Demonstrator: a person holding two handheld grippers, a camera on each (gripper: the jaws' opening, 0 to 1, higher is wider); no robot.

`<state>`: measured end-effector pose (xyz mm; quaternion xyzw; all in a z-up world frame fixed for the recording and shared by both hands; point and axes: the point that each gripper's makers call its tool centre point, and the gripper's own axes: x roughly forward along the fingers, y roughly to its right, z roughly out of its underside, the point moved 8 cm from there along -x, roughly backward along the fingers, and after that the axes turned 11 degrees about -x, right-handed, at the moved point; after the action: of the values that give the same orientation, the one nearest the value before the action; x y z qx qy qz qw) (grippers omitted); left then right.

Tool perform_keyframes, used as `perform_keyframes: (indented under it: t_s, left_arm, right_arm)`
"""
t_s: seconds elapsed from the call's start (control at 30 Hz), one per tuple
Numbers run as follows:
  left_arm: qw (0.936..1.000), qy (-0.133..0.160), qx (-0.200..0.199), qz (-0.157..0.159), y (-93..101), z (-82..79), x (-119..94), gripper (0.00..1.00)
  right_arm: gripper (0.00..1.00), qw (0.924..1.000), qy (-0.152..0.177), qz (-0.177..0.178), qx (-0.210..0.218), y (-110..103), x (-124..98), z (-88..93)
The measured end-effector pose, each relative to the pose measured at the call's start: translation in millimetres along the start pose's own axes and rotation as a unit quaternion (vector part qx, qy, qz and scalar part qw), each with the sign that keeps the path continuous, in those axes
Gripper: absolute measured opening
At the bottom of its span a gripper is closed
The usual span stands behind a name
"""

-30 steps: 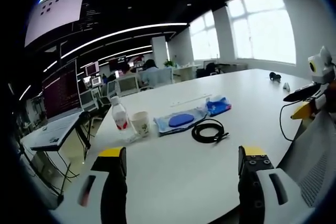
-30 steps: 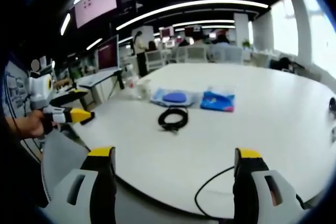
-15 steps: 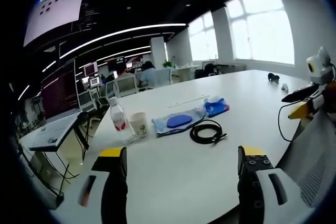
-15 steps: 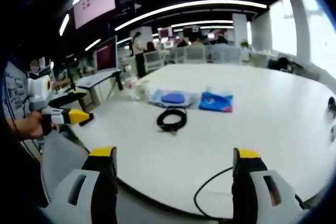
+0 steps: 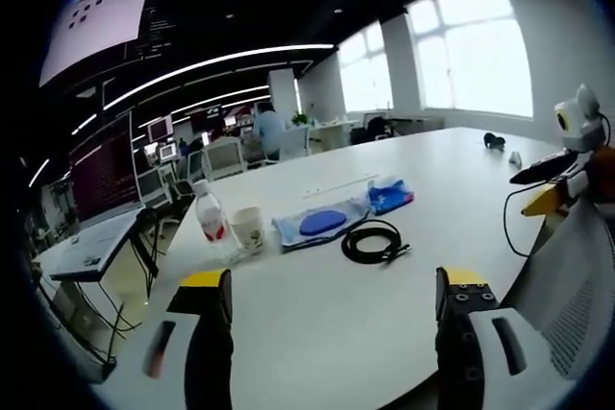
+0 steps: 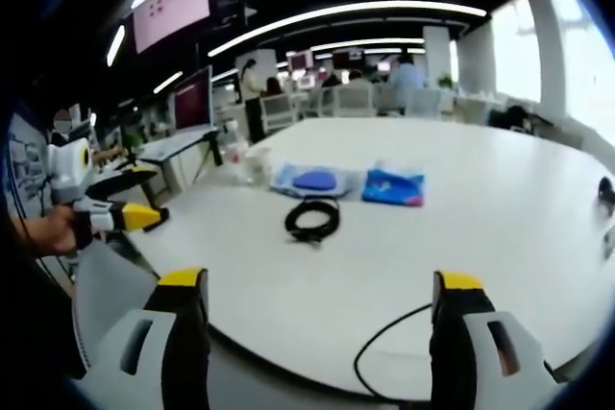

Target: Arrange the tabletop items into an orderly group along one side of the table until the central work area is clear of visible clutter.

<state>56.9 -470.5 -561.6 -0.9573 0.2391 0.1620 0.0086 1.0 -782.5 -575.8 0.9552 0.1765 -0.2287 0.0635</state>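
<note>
Both grippers, left gripper point(image 5: 332, 300) and right gripper point(image 6: 317, 300), spread wide and empty short of the coiled black cable point(image 5: 374, 240) on the tabletop point(image 5: 452, 189), water bottle point(image 5: 210, 223) and paper cup point(image 5: 250, 229) beyond it.

White table point(image 5: 317, 304): bottle point(image 5: 210, 221) and paper cup point(image 5: 249, 229) side by side, then a light blue pouch point(image 5: 317, 225), a coiled black cable point(image 5: 371, 241) just in front, and a blue packet point(image 5: 389, 196) beyond the pouch.
</note>
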Motion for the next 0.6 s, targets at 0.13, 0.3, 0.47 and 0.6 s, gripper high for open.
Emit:
perform_keyframes:
  t_s: [0.13, 0.3, 0.47, 0.6]
  left_arm:
    - [1.0000, 0.000, 0.001, -0.002, -0.6, 0.6, 0.0, 0.87]
    - [1.0000, 0.000, 0.000, 0.002, 0.2, 0.3, 0.1, 0.88]
    - [1.0000, -0.002, 0.001, 0.001, 0.3, 0.7, 0.2, 0.87]
    - [1.0000, -0.004, 0.002, 0.000, -0.1, 1.0, 0.0, 0.87]
  right_arm:
    - [0.99, 1.0000, 0.000, -0.002, -0.004, -0.9, 0.3, -0.4]
    - [1.00, 0.9999, 0.000, 0.000, -0.017, -1.5, 0.8, -0.6]
    - [1.00, 0.9999, 0.000, -0.002, -0.012, -1.0, 0.7, -0.4]
    - [1.00, 0.9999, -0.002, -0.005, -0.012, -1.5, 1.0, -0.2]
